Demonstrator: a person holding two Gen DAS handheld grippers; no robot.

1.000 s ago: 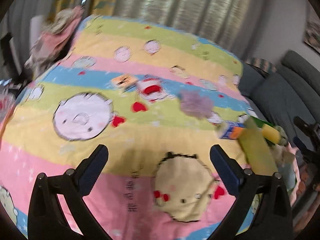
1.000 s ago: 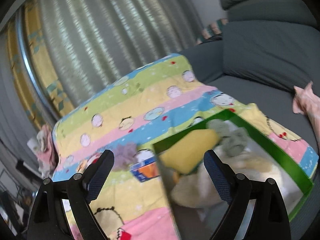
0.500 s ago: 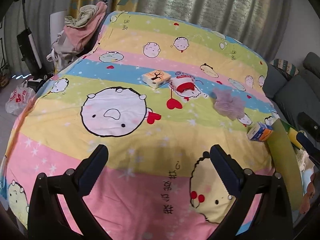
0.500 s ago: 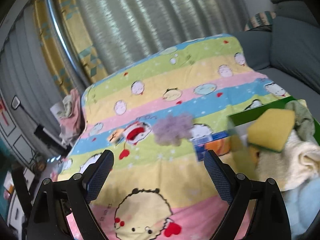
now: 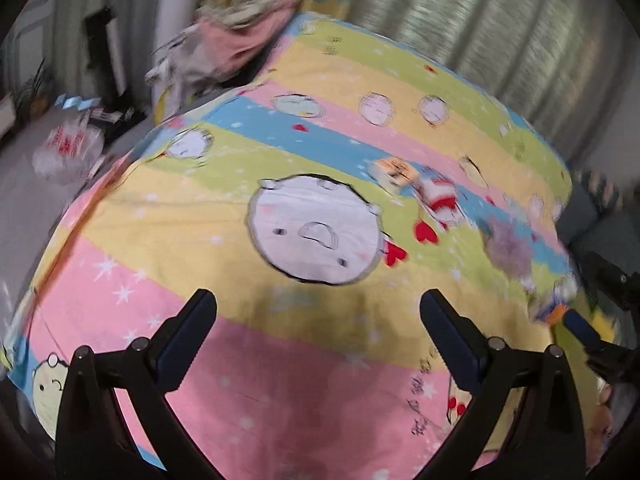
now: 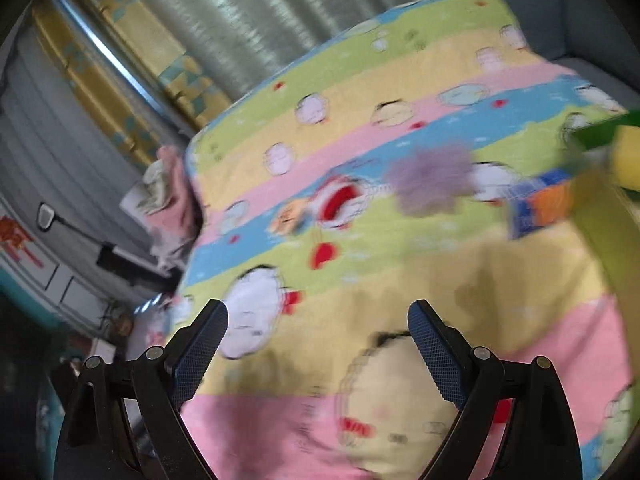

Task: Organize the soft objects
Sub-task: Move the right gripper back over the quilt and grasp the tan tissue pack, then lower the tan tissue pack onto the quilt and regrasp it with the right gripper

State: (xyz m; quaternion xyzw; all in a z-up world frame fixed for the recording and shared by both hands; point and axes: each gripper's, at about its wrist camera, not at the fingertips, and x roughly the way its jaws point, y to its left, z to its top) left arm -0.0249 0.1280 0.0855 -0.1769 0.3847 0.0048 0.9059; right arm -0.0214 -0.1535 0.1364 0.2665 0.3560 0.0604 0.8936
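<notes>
Purple fluffy puff (image 6: 430, 186) lies on the striped cartoon blanket (image 5: 304, 360), its blur hiding any detail; taking the green bin (image 6: 600, 130) as landmark, it sits a little to the bin's left, with a blue-and-orange carton (image 6: 542, 208) between them. In the left wrist view the puff (image 5: 508, 246) is on the bin side of the red-and-white pouch (image 5: 438, 200) and the small orange box (image 5: 396, 170). It looks light, limp and compressible, so I judge a pinch through its bunched middle would hold better than a nip at the loose fringe, which would likely slip. A yellow sponge (image 6: 626, 154) already lies in the bin. Left gripper (image 5: 318, 338) and right gripper (image 6: 318, 346) both hover over the blanket with fingers spread wide, holding nothing. Compared with half a second ago, both cameras have swung left, away from the bin, which now shows only at the right view's edge, and both views have gone blurry
</notes>
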